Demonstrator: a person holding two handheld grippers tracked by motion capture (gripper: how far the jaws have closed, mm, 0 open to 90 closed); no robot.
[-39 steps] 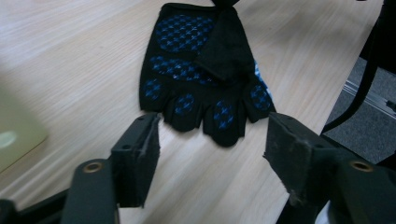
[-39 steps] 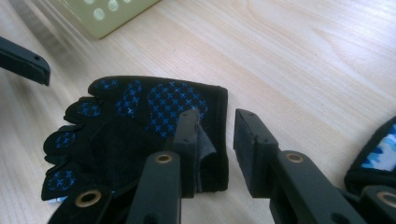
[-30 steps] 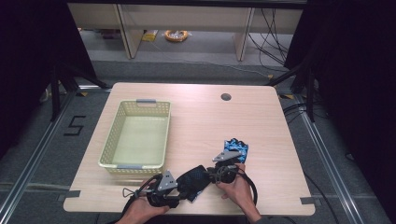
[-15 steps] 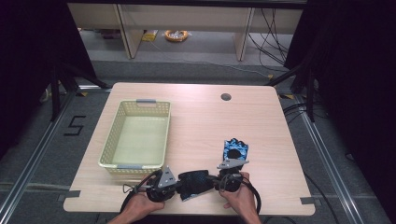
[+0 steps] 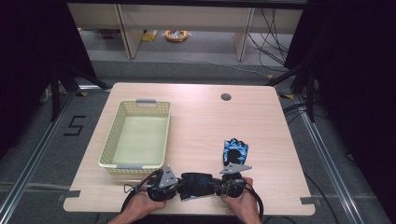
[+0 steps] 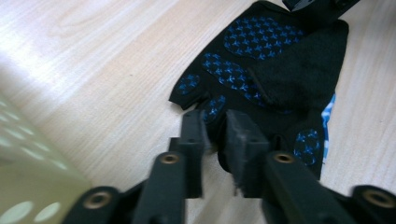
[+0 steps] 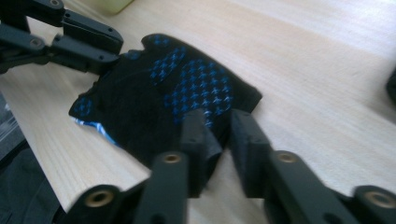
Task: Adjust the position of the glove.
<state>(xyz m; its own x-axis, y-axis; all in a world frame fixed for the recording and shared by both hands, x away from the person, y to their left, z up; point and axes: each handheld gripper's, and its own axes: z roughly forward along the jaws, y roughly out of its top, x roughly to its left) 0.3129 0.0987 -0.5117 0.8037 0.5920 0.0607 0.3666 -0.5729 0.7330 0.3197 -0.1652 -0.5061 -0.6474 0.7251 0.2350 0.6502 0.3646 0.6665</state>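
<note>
Tabletop (image 5: 196, 121): basket (image 5: 137, 135) at left, second glove (image 5: 235, 151) at right
Glove (image 5: 198, 183): flat at near edge, long axis running hand to hand
Left gripper (image 6: 215, 135): jaws slightly parted, just opening, glove edge between
Right gripper (image 7: 217, 133): same, astride opposite edge

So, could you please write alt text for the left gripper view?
A black fingerless glove with blue dotted palm pads lies flat on a light wooden table. The left gripper has its two black jaws slightly apart at the glove's edge.
</note>
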